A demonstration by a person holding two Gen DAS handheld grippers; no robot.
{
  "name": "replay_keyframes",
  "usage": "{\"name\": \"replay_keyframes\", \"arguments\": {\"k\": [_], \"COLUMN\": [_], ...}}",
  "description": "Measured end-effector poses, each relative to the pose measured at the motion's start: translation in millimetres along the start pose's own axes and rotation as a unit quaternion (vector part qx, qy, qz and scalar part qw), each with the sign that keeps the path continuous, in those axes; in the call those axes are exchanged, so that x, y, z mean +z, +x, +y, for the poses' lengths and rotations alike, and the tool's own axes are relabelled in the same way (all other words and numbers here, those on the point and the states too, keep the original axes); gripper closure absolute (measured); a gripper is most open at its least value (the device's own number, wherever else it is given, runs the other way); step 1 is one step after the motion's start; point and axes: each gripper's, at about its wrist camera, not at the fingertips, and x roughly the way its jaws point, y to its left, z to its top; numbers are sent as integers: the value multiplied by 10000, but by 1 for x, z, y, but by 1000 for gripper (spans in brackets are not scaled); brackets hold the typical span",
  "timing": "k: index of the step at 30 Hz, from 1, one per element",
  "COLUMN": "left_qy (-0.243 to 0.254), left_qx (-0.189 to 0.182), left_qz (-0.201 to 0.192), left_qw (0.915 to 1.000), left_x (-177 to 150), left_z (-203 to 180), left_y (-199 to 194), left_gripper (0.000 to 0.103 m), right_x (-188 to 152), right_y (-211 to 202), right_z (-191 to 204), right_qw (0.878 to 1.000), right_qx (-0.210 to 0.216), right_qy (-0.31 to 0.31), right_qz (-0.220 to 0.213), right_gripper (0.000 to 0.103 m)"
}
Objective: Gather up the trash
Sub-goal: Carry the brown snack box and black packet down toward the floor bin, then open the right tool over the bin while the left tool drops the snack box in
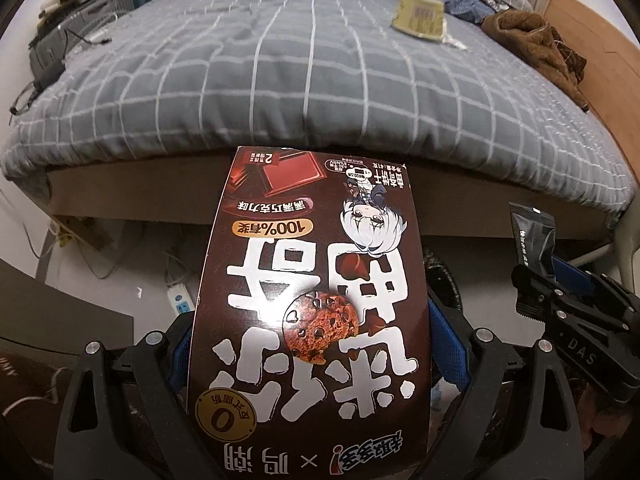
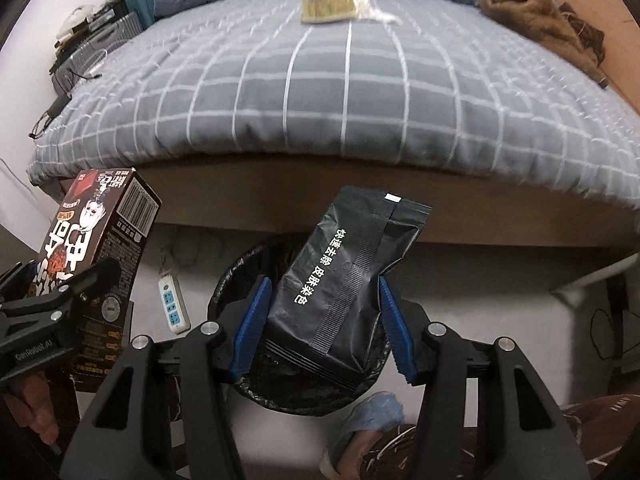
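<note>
A brown chocolate-cookie box [image 1: 312, 280] stands lengthwise between the blue pads of my left gripper [image 1: 310, 320], which is shut on its sides. In the right wrist view the same box [image 2: 96, 232] hangs at the left in that gripper [image 2: 60, 300]. My right gripper [image 2: 323, 284] is shut on a black foil packet [image 2: 340, 280] with white lettering, tilted, directly above a round bin [image 2: 224, 280] lined with a black bag. The packet [image 1: 532, 236] also shows at the right of the left wrist view. A yellow packet [image 2: 326, 0] and a clear wrapper [image 2: 370, 0] lie far back on the bed.
A bed with a grey checked cover [image 2: 320, 92] fills the background, its wooden frame just behind the bin. A brown garment [image 2: 536, 12] lies at its right corner. A white power strip [image 2: 172, 304] lies on the floor left of the bin. Clutter lines the bed's left side.
</note>
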Motion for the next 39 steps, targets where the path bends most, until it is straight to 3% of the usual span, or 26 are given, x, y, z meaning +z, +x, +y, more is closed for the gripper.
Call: {"name": "replay_keyframes", "arguments": {"k": [7, 16, 32, 39], "left_qy": [31, -241, -299, -79], "left_qx": [172, 300, 331, 206], "left_qz": [186, 250, 355, 356], "left_qw": [9997, 9989, 9984, 9991], "left_x": [4, 7, 11, 10], "left_z": [-6, 5, 10, 3], "left_y": [14, -8, -6, -6], "left_gripper": [13, 13, 13, 13], "right_x": [-1, -5, -5, -4], "right_y": [41, 71, 70, 50], "right_z": [13, 37, 39, -3], "right_qw": [9992, 9970, 9973, 9977], "right_qx": [83, 102, -149, -551], "right_qy": [-80, -358, -444, -78], "right_qz": [379, 678, 563, 377], "right_gripper": [51, 47, 10, 8]}}
